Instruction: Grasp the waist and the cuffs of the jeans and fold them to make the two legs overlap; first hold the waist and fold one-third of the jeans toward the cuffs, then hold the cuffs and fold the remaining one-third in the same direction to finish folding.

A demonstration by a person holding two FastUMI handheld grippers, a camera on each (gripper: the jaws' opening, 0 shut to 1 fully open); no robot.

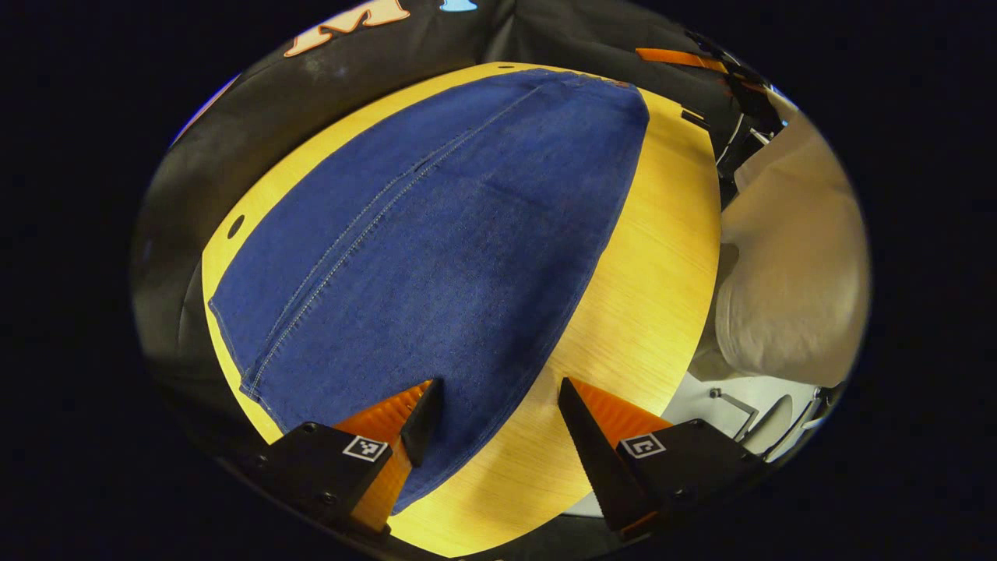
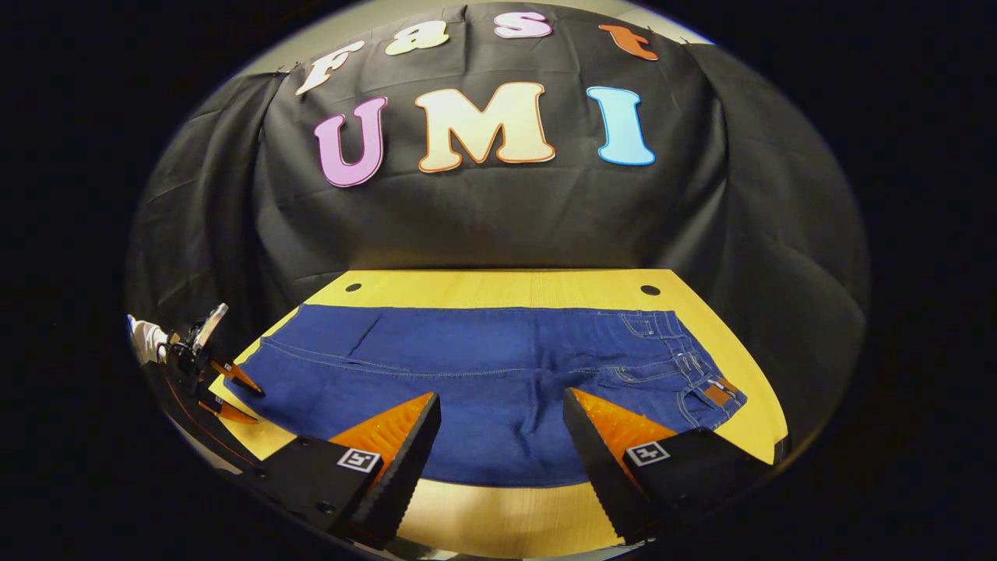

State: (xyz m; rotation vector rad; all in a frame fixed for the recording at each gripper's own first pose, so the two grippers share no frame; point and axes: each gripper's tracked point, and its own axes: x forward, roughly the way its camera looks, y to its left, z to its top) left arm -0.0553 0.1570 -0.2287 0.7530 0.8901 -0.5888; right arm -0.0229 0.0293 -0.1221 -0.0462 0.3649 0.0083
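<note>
Jeans lie flat along the wooden table, legs apparently already overlapped, waist at one end and cuffs at the other, laid out for the first third-fold. The right gripper hovers at the near edge, jaws spread and holding nothing. The left gripper waits over the cuff end, equally open and empty.

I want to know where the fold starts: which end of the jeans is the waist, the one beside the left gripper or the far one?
The far one: the jeans show belt loops and a waistband patch there, away from the left gripper at the plain cuffs.
</note>
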